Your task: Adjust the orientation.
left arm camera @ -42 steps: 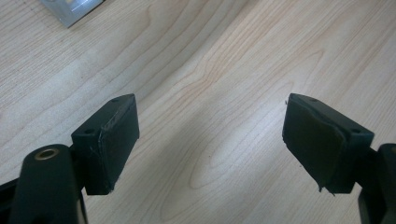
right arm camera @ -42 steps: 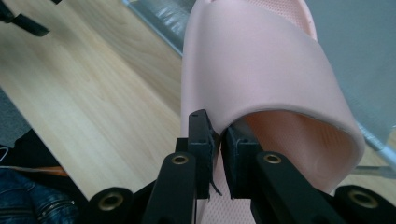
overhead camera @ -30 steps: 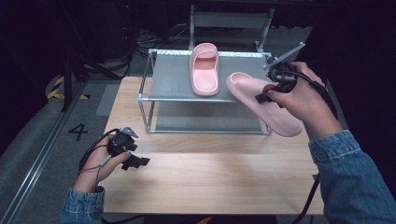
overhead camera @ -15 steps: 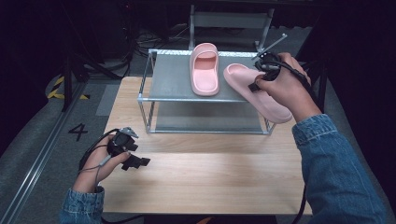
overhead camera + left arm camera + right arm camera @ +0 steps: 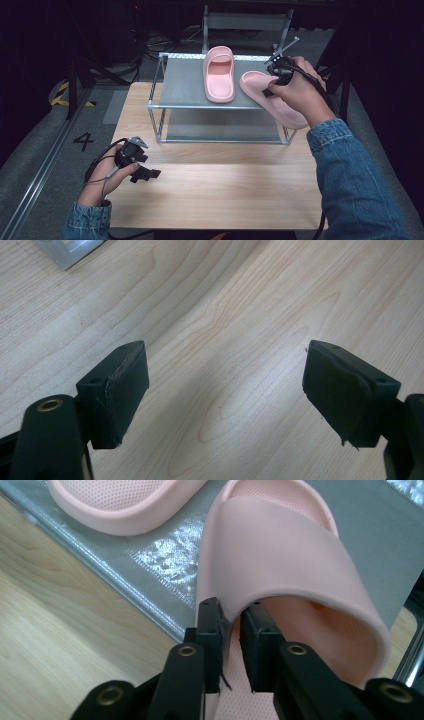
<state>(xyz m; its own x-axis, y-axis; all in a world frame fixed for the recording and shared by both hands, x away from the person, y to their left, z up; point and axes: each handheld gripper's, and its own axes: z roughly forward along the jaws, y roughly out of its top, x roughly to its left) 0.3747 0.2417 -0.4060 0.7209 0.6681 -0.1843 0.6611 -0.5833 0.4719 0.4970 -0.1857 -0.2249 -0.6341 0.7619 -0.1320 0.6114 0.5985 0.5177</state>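
Now, line by line, from the held slipper outward:

Held slipper: the pink slipper [image 5: 272, 97] is lying at the right end of the rack's top shelf [image 5: 185, 85], its far end on the shelf and its near end overhanging the near right corner; it is angled, not yet squared up with its mate.

Right gripper: the right gripper [image 5: 231, 630] is pinching the side wall of the slipper's strap [image 5: 280, 555] between its fingers [image 5: 210, 625]. They have just been opening a little, yet the strap wall is sitting between them and the pads look pressed to it. Gripping the strap edge probably gives a firm handle for steering the shoe while its sole is sliding on the shelf.

Second slipper: the matching pink slipper [image 5: 219, 75] is already resting flat on the shelf, just left of the held one, toe toward the near edge. The two are close but apart, so the pair seems to be getting lined up side by side.

Rack: the metal rack [image 5: 159, 120] is standing on the far half of the bench [image 5: 220, 195].

Left gripper: the left gripper [image 5: 225, 405] is hovering low over bare wood at the near left, fingers spread wide with nothing between them, apparently kept out of the way.
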